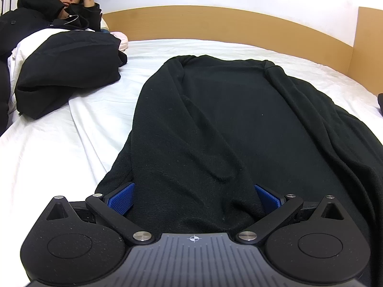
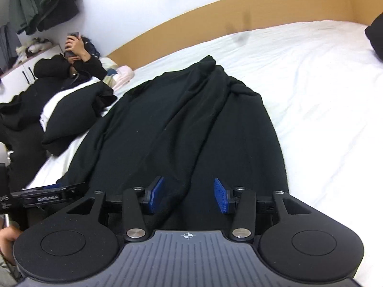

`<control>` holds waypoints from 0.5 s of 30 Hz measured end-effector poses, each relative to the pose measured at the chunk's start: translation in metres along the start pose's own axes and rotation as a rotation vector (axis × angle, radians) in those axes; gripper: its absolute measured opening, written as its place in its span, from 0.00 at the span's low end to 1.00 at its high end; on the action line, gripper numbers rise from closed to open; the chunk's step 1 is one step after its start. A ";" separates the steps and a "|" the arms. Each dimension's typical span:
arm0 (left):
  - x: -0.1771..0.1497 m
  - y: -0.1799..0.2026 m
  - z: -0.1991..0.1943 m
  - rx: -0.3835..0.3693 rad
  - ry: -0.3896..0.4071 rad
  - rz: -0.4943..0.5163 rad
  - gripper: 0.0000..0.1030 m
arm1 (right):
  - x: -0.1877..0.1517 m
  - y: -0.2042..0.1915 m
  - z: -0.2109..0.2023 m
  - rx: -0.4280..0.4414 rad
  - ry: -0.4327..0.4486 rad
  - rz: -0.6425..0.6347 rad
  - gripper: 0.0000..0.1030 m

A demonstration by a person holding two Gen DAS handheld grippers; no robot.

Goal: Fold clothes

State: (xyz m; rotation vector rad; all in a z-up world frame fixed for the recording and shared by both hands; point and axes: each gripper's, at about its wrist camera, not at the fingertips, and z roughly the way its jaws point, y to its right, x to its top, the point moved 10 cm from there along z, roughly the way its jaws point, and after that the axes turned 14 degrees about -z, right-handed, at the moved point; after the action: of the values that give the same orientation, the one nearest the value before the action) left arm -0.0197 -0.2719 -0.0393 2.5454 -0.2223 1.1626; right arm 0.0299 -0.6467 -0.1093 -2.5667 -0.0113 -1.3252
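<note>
Both tools: left tool (image 1: 194, 198) spread wide around black garment (image 1: 227, 119) hem, seemingly unpinched; right tool (image 2: 189, 196) released.

The left tool (image 1: 194, 198) points forward and downward with its blue pads (image 1: 122, 198) spread wide, black cloth bunched between them. The right tool (image 2: 189, 196) also tilts downward, its blue pads (image 2: 221, 195) standing apart and gripping nothing. A hand (image 2: 7, 239) shows at the right wrist view's lower left edge.
</note>
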 end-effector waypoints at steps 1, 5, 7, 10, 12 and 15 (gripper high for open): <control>0.000 0.000 0.000 0.001 0.000 0.000 0.99 | -0.001 -0.002 0.003 -0.017 -0.014 -0.025 0.47; 0.000 0.000 0.001 0.002 0.000 0.001 0.99 | 0.005 -0.022 0.006 -0.016 -0.019 -0.129 0.46; 0.000 0.001 0.001 0.002 0.000 0.001 0.99 | 0.004 -0.029 0.012 -0.026 -0.021 -0.207 0.35; -0.001 0.000 0.000 -0.001 0.000 -0.002 0.99 | -0.002 -0.024 0.026 -0.094 -0.028 -0.254 0.05; 0.000 0.000 0.000 -0.005 0.001 -0.007 0.99 | 0.002 -0.016 0.020 -0.088 -0.020 -0.219 0.03; 0.000 0.000 0.000 -0.007 0.001 -0.008 0.99 | 0.001 -0.001 0.010 -0.168 0.000 -0.231 0.03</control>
State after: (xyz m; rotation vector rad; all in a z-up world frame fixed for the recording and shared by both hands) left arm -0.0198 -0.2716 -0.0395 2.5376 -0.2158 1.1576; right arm 0.0384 -0.6433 -0.1133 -2.7751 -0.2121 -1.4628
